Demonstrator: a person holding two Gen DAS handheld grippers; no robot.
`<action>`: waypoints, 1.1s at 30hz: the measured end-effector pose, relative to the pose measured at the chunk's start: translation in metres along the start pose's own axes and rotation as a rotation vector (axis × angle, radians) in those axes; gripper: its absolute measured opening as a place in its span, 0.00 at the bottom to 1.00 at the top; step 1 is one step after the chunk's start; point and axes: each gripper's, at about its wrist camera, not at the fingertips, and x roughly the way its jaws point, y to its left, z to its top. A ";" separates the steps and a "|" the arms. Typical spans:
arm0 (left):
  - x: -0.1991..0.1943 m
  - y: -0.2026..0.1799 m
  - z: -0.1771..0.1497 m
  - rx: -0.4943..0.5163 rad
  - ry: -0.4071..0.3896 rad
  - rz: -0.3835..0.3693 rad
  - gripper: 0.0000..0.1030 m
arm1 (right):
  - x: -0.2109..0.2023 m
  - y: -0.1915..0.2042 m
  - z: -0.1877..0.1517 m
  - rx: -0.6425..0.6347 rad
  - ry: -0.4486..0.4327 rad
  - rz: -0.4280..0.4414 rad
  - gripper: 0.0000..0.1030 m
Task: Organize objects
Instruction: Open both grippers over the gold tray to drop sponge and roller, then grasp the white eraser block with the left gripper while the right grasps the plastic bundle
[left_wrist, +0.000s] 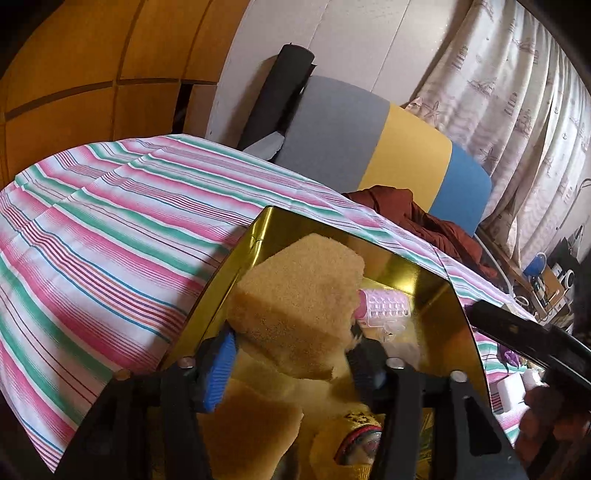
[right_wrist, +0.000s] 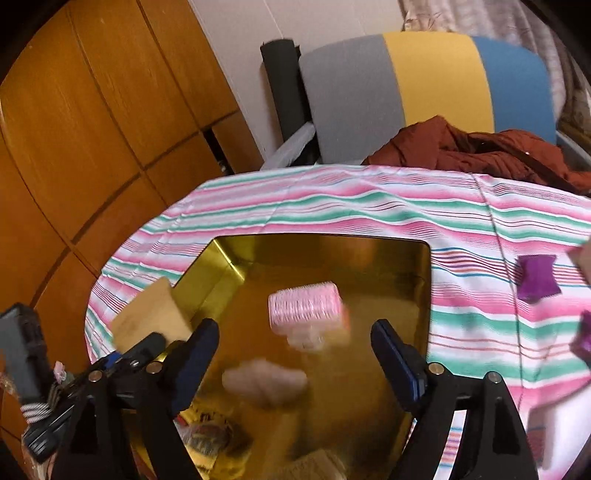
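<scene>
My left gripper (left_wrist: 291, 363) jaws are open around the sponge (left_wrist: 295, 299); right gripper (right_wrist: 295, 354), open and empty, faces the pink roller (right_wrist: 306, 308) (lying crosswise).

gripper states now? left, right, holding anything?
Left gripper: open, tan foam sponge block between the fingers, pads not visibly pressing it.
Right gripper: open, nothing held; blurred pink plastic hair roller sits beyond it in the gold metal tin.

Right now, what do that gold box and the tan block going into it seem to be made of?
Gold box: probably thin metal, like a tin; its walls are shiny and mirror what is inside. Tan block: looks like sponge or foam, matte with a rough, porous surface.
</scene>
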 end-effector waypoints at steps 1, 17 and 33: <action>0.000 -0.001 0.001 0.001 0.003 0.009 0.66 | -0.007 -0.001 -0.004 0.003 -0.014 0.005 0.84; -0.029 -0.041 0.002 0.071 -0.086 0.146 0.75 | -0.058 -0.032 -0.032 0.073 -0.089 -0.024 0.88; -0.033 -0.124 -0.031 0.262 -0.018 -0.061 0.75 | -0.083 -0.084 -0.052 0.145 -0.085 -0.121 0.89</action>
